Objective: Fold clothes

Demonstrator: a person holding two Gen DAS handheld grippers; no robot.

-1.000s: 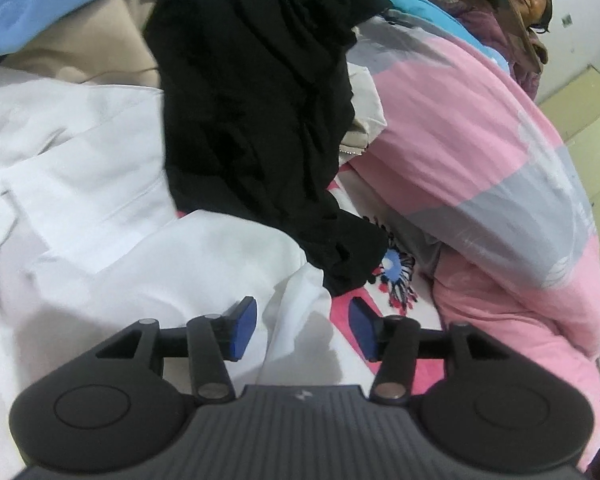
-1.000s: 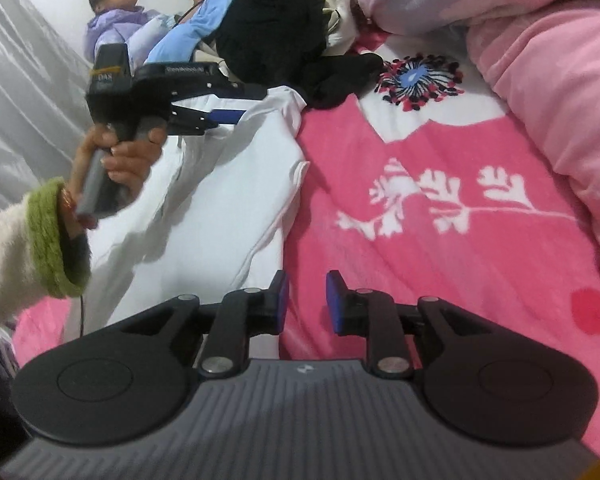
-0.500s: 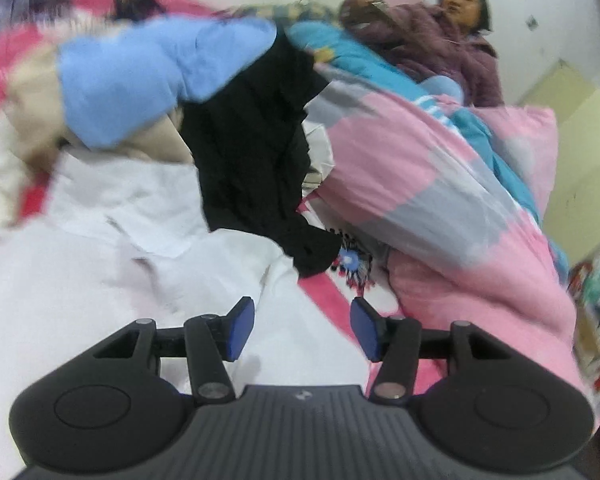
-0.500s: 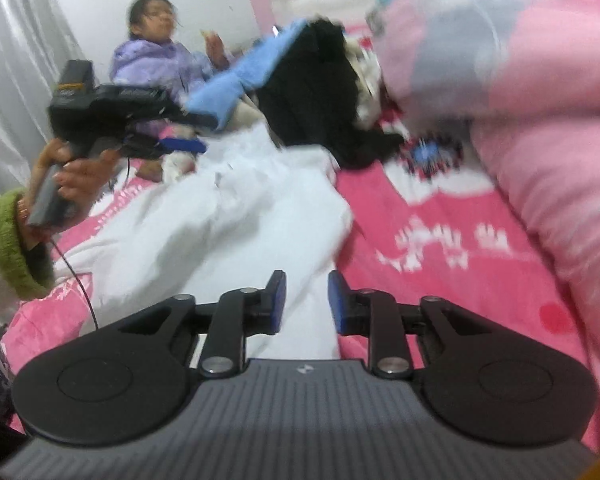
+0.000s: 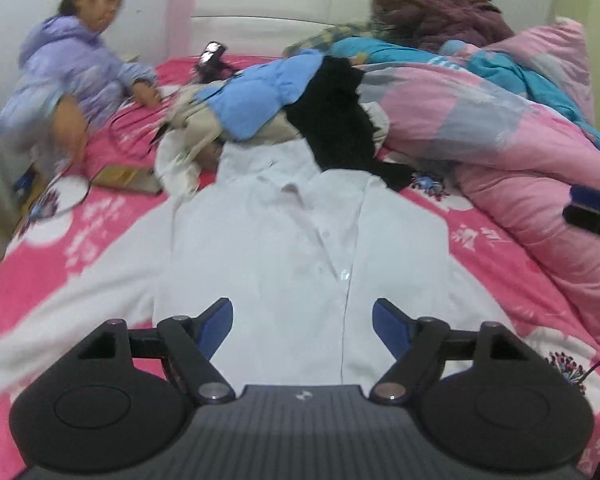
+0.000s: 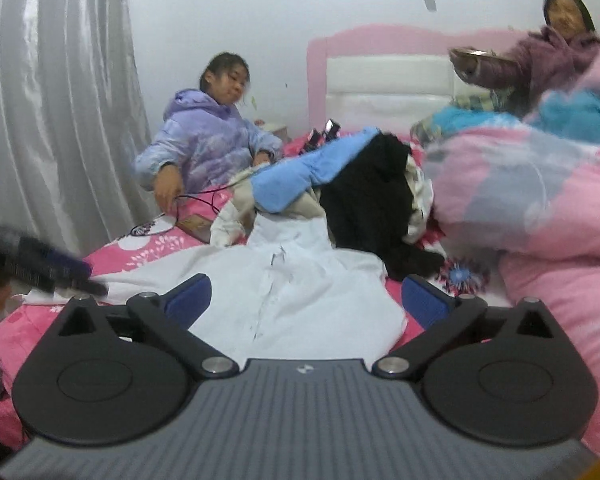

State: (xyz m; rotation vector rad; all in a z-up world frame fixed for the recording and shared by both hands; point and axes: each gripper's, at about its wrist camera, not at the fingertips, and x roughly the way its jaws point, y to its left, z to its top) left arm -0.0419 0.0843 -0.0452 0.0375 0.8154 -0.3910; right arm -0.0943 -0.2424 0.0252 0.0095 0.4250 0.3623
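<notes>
Fingers of both the left gripper (image 5: pixel 302 326) and right gripper (image 6: pixel 306 302) spread, empty; white shirt (image 5: pixel 300 240) lies directly ahead, placket lengthwise, collar farthest.

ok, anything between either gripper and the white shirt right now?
Nothing visible. The white shirt lies spread on the bed directly ahead of the open left gripper and the open right gripper. The black garment overlaps only the shirt's far collar end, away from both grippers.
</notes>
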